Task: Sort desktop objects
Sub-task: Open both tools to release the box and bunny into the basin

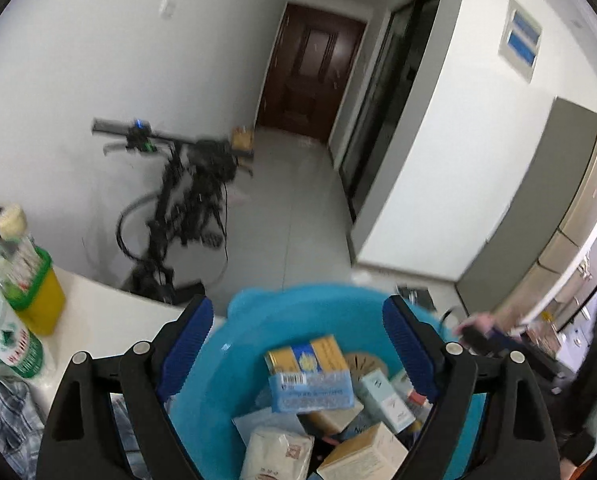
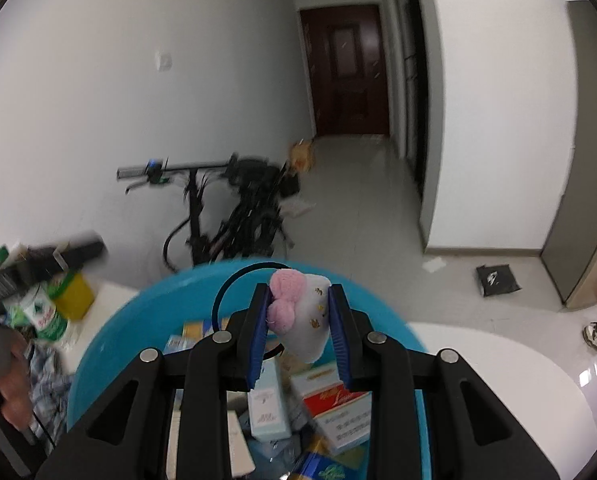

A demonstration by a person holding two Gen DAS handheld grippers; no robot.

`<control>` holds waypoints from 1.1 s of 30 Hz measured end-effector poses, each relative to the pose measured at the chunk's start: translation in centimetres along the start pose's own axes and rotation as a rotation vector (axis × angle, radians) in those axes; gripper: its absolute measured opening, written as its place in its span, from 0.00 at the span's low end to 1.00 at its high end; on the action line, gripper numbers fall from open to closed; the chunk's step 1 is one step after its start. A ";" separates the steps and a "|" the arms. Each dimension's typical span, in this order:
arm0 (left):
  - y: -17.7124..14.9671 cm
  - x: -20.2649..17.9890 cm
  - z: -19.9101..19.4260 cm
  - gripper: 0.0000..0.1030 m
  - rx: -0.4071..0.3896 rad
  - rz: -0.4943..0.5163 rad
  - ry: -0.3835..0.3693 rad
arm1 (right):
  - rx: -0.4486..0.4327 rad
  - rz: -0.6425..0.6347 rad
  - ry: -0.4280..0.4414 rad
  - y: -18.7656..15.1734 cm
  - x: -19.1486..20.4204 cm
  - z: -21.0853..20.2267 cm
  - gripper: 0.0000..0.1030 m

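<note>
Plush toy, small and white with a pink knitted bow, sits pinched between the blue ribbed pads of the right gripper, held above a round blue basin on a white table. It looks very light and soft; the pads appear to sink into its sides, so a hold across the stuffed body, not the bow, seems the safest grip, and it should neither slip nor break if dropped. A thin black loop curves up beside it; what it belongs to is unclear. The basin is already crowded with small cardboard boxes: a blue and yellow box, a pale mint box and a red and white box among them. These look stiff, light and easy to take by their flat faces. The left gripper hovers over the basin with its jaws spread wide and nothing between them. Green-labelled bottles and a yellow tub stand on the table left of the basin.
</note>
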State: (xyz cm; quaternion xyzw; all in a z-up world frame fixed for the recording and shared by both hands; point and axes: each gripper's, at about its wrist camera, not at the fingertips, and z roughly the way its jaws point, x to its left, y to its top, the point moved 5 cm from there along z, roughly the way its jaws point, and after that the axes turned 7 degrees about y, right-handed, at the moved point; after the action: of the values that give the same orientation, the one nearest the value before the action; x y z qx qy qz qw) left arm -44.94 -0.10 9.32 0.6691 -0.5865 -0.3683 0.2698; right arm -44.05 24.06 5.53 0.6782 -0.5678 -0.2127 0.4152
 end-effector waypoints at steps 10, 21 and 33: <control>-0.2 -1.2 0.7 1.00 0.030 0.111 0.040 | 0.206 -0.006 0.052 -3.3 0.1 3.9 0.26; -1.1 -2.7 1.2 1.00 0.024 0.182 0.057 | 0.233 0.008 0.028 -3.7 -0.9 4.0 0.52; 0.3 -2.6 -3.7 1.00 -0.234 0.186 0.115 | -0.044 0.006 -0.126 0.2 -0.6 -1.4 0.90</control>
State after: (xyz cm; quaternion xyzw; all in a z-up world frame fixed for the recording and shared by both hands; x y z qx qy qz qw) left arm -42.19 2.12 12.15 0.5958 -0.5824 -0.3688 0.4120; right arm -43.27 25.12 6.40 0.6524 -0.5901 -0.2661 0.3942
